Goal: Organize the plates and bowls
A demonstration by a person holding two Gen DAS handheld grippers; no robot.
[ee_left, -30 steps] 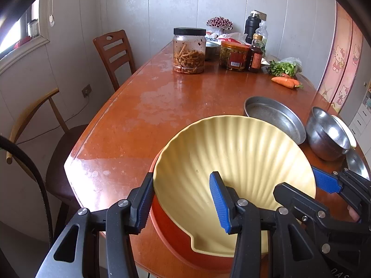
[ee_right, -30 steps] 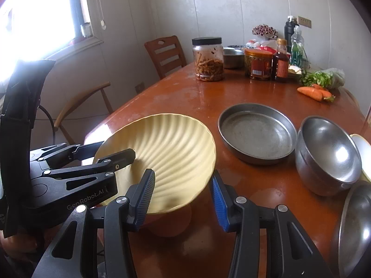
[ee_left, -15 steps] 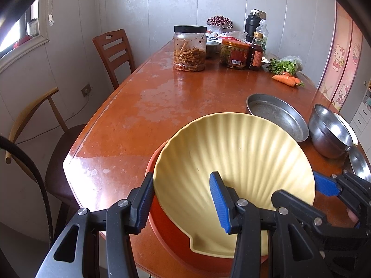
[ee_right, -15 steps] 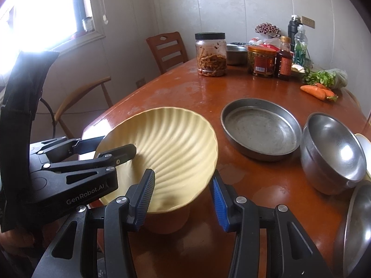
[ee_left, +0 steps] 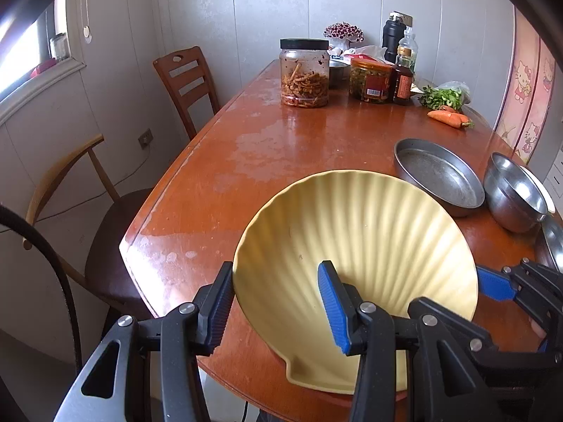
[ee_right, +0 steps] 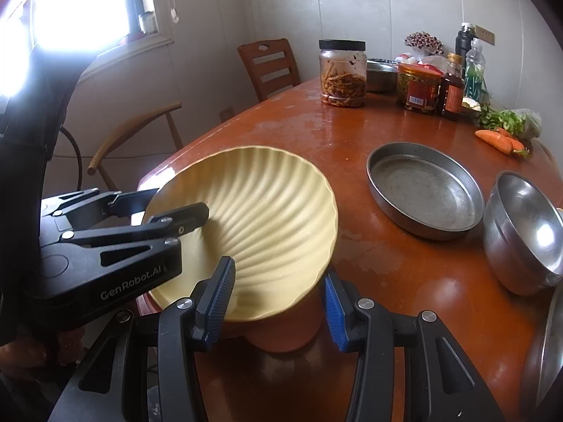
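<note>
While both tools gripped the yellow bowl (ee_left: 369, 253)
The left tool (ee_left: 278, 302) and right tool (ee_right: 278, 299) pinched its rim at the tabletop's (ee_left: 267, 147) near edge.

1. Shell-shaped plate (ee_left: 355, 246) at table's (ee_left: 267, 147) near end, left gripper (ee_left: 276, 306) on its near rim
2. Flat pan (ee_left: 438, 176) beyond it to the right; metal bowl (ee_left: 513, 193) right of pan
3. Jars (ee_left: 304, 70) and carrot (ee_left: 447, 117) at far end
</note>
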